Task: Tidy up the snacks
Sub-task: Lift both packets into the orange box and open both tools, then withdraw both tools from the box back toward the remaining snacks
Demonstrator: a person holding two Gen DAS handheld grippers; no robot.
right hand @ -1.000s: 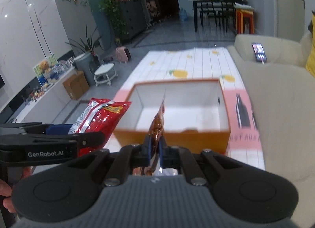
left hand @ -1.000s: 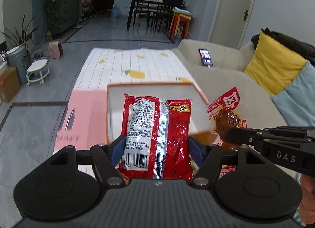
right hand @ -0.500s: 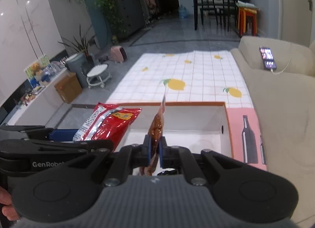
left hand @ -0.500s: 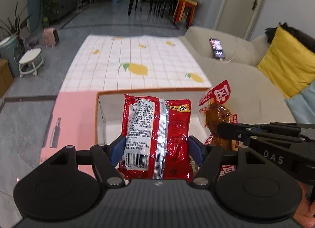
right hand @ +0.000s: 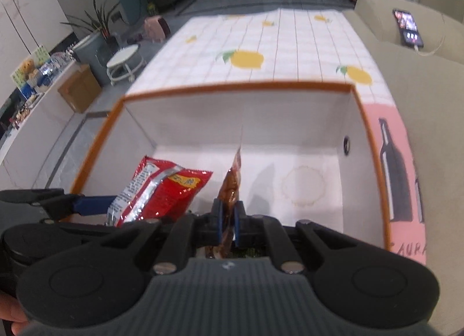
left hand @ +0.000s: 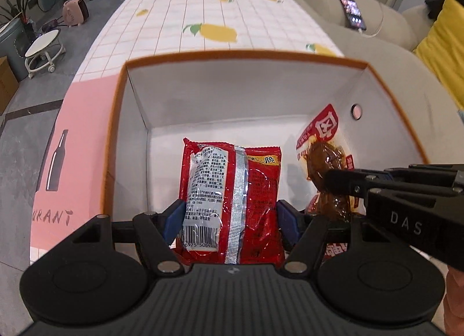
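An open box with an orange rim (left hand: 232, 54) and white inside stands on the table. My left gripper (left hand: 230, 220) is shut on a red snack packet (left hand: 232, 191), its blue pads pressing both side edges, and holds it inside the box near the front wall. To its right, my right gripper (left hand: 327, 179) is shut on a thin clear packet of brown snack (left hand: 322, 159). In the right wrist view, the right gripper (right hand: 227, 220) pinches that brown packet (right hand: 232, 182) edge-on over the box floor (right hand: 304, 162). The red packet (right hand: 162, 191) is at its left.
The box sits on a pink mat with a bottle print (left hand: 55, 162), over a white lemon-pattern tablecloth (left hand: 217, 17). A beige sofa (left hand: 391, 54) with a phone (left hand: 352, 12) and a yellow cushion (left hand: 443, 49) runs along the right. A white stool (left hand: 43, 49) stands on the floor at left.
Both grippers have moved forward and down, tilting more steeply. The two packets, once in front of the box, now hang inside its walls. Both grips are unchanged.
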